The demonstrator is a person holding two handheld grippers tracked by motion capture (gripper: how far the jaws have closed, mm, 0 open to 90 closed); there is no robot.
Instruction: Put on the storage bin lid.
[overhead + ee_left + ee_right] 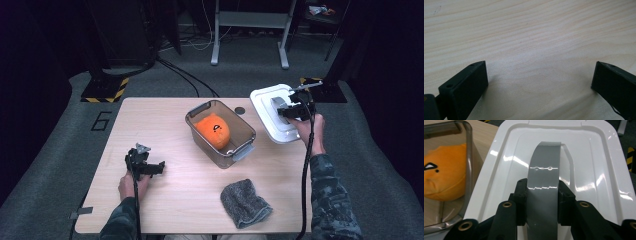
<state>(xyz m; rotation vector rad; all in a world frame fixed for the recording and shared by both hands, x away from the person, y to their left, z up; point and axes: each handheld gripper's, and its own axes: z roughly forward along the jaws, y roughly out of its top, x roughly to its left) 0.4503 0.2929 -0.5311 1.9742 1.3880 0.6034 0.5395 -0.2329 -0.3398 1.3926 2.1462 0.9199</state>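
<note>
The white lid (274, 113) sat tilted at the table's (165, 200) far right edge, its grey handle (544, 187) pinched between the right gripper's (296, 109) jaws. Left of it stood the clear bin (220, 133) holding an orange plush (213, 130). The left gripper (144, 165) rested near-left, jaws wide, holding nothing.

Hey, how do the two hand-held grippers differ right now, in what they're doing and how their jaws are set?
The left hand-held gripper is open, jaws wide apart over the bare wooden table, gripping nothing. The right hand-held gripper is shut on the grey handle of the white lid, at the table's far right beside the clear bin. Both are black, two-jawed and hand-held.
</note>
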